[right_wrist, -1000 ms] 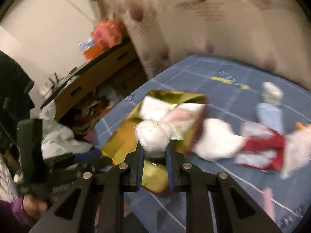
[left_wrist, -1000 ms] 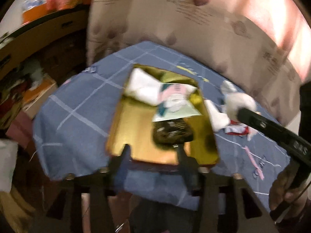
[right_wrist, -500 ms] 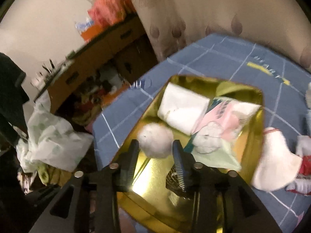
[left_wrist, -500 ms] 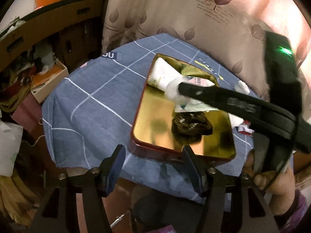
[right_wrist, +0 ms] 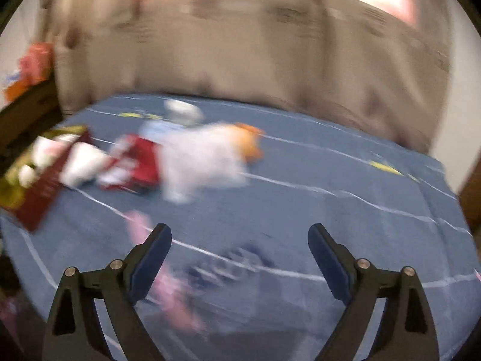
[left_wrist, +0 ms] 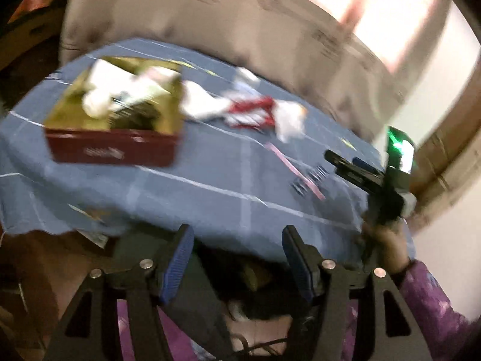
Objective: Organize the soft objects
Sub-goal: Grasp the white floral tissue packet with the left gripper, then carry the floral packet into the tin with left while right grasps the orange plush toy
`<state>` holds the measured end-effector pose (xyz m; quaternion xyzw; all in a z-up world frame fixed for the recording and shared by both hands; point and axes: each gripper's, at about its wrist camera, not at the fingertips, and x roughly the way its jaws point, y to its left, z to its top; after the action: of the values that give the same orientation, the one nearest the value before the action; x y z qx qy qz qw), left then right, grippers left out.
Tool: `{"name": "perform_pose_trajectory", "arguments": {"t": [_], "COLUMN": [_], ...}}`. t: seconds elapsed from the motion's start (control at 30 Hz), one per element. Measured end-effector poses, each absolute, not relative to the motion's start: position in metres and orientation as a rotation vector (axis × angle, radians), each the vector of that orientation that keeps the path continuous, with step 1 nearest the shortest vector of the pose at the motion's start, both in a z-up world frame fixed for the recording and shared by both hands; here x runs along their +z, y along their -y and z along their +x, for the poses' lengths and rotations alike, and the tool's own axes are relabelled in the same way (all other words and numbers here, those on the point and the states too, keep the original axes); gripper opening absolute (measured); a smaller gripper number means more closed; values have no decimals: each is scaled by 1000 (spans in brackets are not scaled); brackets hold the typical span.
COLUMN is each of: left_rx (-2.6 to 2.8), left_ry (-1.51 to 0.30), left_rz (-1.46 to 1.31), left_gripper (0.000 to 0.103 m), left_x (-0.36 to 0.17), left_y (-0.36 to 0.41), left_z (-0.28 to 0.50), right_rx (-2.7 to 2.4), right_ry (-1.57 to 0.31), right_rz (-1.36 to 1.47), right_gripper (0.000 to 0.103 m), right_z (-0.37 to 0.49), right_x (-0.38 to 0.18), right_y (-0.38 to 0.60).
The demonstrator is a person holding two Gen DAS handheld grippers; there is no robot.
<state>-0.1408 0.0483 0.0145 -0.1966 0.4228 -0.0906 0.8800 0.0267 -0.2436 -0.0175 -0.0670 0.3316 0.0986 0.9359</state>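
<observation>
Both views motion-blurred; tin (right_wrist: 39,189) cut by left edge, contents (left_wrist: 120,96) unidentifiable.

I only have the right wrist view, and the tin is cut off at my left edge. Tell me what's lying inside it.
Observer: The left wrist view looks into the red tin. A white pompom lies there beside something dark. The rest is too blurred to name.
Operator: Report the left tool.
Observer: The left tool is open with nothing between its fingers, off the near edge of the blue tablecloth.
Operator: Now look at my tool from outside.
Observer: A green light glows on the right tool, held by a hand in a purple sleeve.
</observation>
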Motion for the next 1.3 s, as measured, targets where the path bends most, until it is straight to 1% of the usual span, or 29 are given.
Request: {"name": "perform_pose_trajectory", "arguments": {"t": [0.07,0.2,0.3,0.4,0.47,0.53,0.6,0.67,0.73,0.83,0.93,1.1,1.17,1.3], "left_rx": [-215,-203,-152,-153,-144,-186,-204,-248,-298,-448,-525,-607,-599,-662], "left_ry": [-884,-906,-924,-979,-1008,-998,-932,-863,-829,-882,-912,-1050,-1097,-1184], "left_rz": [-449,-670,-676,-672,-577,-461,-352,-173,-50,160,260,374,416,422], "left_gripper": [63,65,66,66,66,66,66,66,67,67,67,67,67,67], "left_x": [16,7,6,1,6,19,37,58,69,75,72,43,25,-4], "left_y": [-43,-57,-54,-46,-38,-23,-11,11,29,66,86,106,109,113], "left_z": [-147,-159,-158,-150,-140,-116,-90,-57,-25,46,105,186,207,218], "right_rx": [170,207,235,265,283,295,308,307,320,325,332,344,354,365], "right_ry": [-685,-685,-693,-689,-690,-682,-681,-684,-690,-681,-673,-675,-681,-693], "right_rz": [-129,-40,-29,-14,5,47,89,124,132,120,126,154,156,153], "right_gripper": [91,91,91,91,91,92,92,92,92,94,95,96,96,96], "right_z": [24,25,29,30,28,27,28,29,30,28,26,27,28,30], "right_x": [-26,-29,-32,-32,-32,-32,-32,-33,-34,-33,-33,-33,-34,-34], "right_y": [268,288,286,285,286,292,299,305,305,302,303,308,307,305]}}
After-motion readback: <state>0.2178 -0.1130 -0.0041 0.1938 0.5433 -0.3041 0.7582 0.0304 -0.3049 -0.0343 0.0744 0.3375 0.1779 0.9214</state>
